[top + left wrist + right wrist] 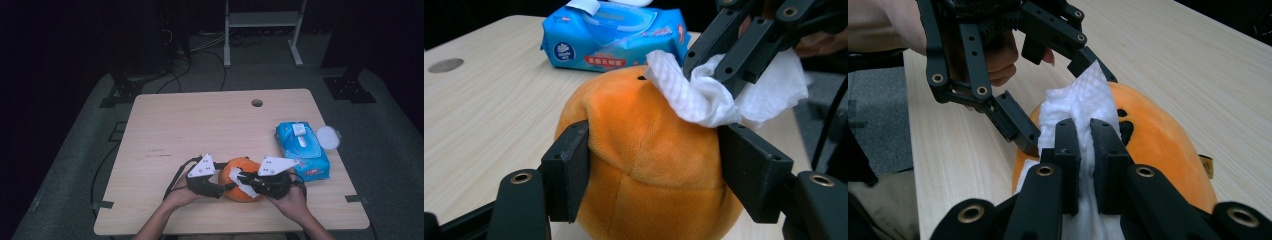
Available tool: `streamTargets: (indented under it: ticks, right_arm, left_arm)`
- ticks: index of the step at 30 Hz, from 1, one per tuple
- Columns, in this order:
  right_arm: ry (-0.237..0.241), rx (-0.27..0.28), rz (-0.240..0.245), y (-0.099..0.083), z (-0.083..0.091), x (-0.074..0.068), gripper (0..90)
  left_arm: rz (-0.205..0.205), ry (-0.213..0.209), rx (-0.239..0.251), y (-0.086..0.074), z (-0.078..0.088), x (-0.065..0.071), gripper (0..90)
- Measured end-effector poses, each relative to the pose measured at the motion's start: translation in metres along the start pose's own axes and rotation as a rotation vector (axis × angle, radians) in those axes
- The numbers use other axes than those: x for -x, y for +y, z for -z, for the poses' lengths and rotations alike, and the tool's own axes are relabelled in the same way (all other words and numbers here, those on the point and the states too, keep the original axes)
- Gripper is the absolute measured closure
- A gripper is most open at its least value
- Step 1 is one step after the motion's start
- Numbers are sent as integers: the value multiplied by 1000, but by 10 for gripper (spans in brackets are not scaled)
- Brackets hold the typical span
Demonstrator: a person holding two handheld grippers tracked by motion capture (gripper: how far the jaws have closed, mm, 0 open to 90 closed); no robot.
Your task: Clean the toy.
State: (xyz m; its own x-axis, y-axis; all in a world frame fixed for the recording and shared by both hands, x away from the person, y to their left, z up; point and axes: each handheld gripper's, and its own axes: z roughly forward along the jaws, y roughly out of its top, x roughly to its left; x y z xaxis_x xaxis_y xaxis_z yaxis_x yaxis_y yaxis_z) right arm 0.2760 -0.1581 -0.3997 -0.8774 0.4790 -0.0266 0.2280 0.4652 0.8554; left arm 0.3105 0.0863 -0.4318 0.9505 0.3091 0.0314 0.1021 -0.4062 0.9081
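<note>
Dark surroundings ring a pale wooden table in the high view, with a grey floor under it and a metal stand at the far end. Near the table's front edge sits an orange plush toy, round like a pumpkin. The left gripper closes in on it from the left, the right gripper from the right, and a white wipe lies across the toy's top between them. To the right of the toy, near but apart, lies a blue pack of wet wipes with its round lid flipped open toward the table's right edge. A round cable hole marks the far side of the table.

Left gripper view: its 2 black jaws stand wide and press against both flanks of the plush toy, gripping it. Above, the right gripper pinches the crumpled wipe against the toy's upper right. The blue pack lies behind.

Right gripper view: its 2 jaws are drawn nearly together, clamped on a fold of the wipe that drapes over the toy. Small dark markings show on the toy's surface beside the wipe. Beyond, the left gripper straddles the toy's far end, held by a hand.
</note>
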Motion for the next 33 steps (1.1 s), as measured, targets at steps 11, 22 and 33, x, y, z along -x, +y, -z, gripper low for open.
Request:
streamTargets:
  ticks: [11,22,33]
  right_arm:
    - [-8,11,-10,-1,0,3,818]
    - [-91,-6,-36,-10,14,20,818]
    - [-51,0,-4,-3,8,8,818]
  left_arm:
    - [-60,6,-10,1,-8,7,324]
    - [7,-8,-17,-2,-4,4,202]
    - [3,-6,-8,0,-11,12,312]
